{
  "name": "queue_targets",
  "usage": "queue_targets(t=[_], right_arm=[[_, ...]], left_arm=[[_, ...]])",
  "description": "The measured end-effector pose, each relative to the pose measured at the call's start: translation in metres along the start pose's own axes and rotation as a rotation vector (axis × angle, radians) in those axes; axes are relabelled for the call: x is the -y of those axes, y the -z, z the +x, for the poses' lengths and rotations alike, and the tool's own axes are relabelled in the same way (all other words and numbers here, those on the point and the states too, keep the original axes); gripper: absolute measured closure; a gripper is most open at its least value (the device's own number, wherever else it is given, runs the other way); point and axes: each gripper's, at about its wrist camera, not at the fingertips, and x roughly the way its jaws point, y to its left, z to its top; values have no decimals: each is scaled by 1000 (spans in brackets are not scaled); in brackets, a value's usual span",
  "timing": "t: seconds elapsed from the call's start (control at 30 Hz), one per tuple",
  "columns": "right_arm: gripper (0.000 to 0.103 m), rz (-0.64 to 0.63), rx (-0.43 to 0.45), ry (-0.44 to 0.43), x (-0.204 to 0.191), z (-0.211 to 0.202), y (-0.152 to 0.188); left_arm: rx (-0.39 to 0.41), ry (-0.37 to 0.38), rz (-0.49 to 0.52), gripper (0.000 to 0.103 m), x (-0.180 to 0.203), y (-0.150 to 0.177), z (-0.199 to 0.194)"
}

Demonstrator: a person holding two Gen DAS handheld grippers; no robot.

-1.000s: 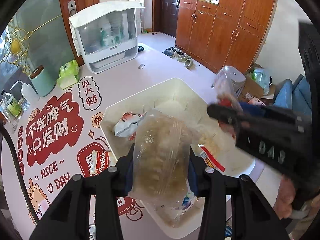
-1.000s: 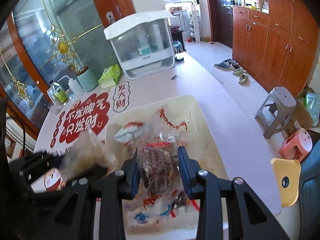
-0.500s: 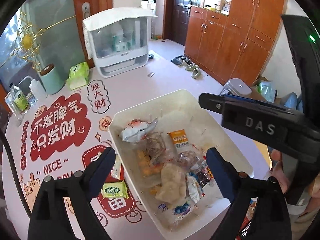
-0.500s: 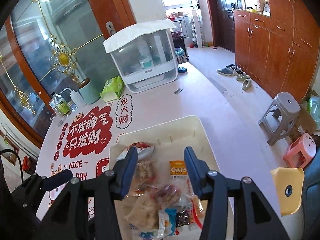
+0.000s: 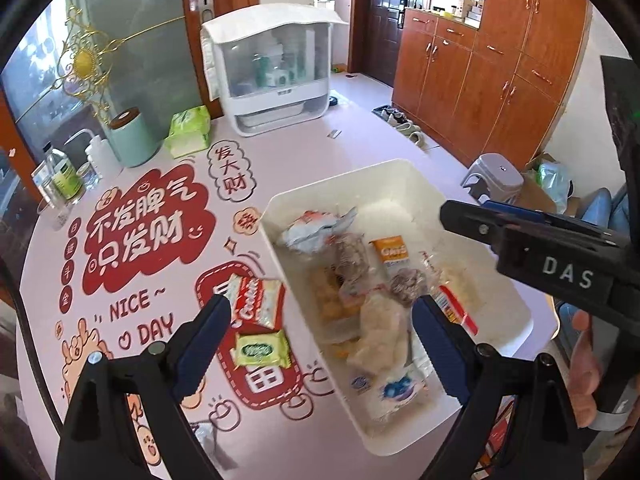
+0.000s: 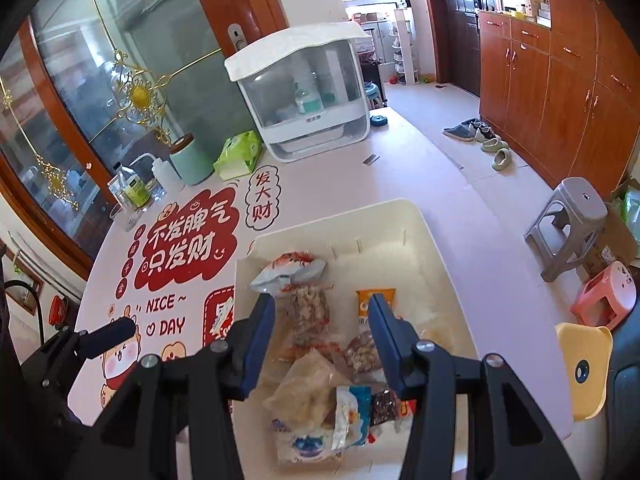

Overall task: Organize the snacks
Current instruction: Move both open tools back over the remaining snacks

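Now snack packets [image 5: 376, 304] piled in your white bin [image 5: 404, 172], frame centre; cookie pack [image 5: 256, 298] and green packet [image 5: 262, 349] on tablecloth [image 5: 320, 160] left of it. Your left gripper [image 5: 320, 332] wide, empty; right gripper [image 6: 322, 328] half-open, empty.

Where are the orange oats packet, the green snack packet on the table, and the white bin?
orange oats packet [image 5: 390, 254]: left wrist view, middle of its printed front.
green snack packet [image 5: 262, 349]: left wrist view, centre of its label.
white bin [image 6: 444, 264]: right wrist view, bare right wall.
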Motion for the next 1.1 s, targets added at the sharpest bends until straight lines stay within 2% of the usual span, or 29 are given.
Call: queue_targets(t=[0.27,0.67,0.9,1.1], right_arm=[[54,-17,-26,-16,-20,-1,20],[54,-75,-96,-75,-72,13,49],[54,-133,-147,-110,-113,34,63],[54,-170,-183,-114,-137,56,74]], left_arm=[[4,-85,-18,11,-41,27,-10],[-69,-195,-171,11,-139,71,-15],[-187,-181,-215,11,-169,109,12],[-369,-136,-262,11,-175,154,66]])
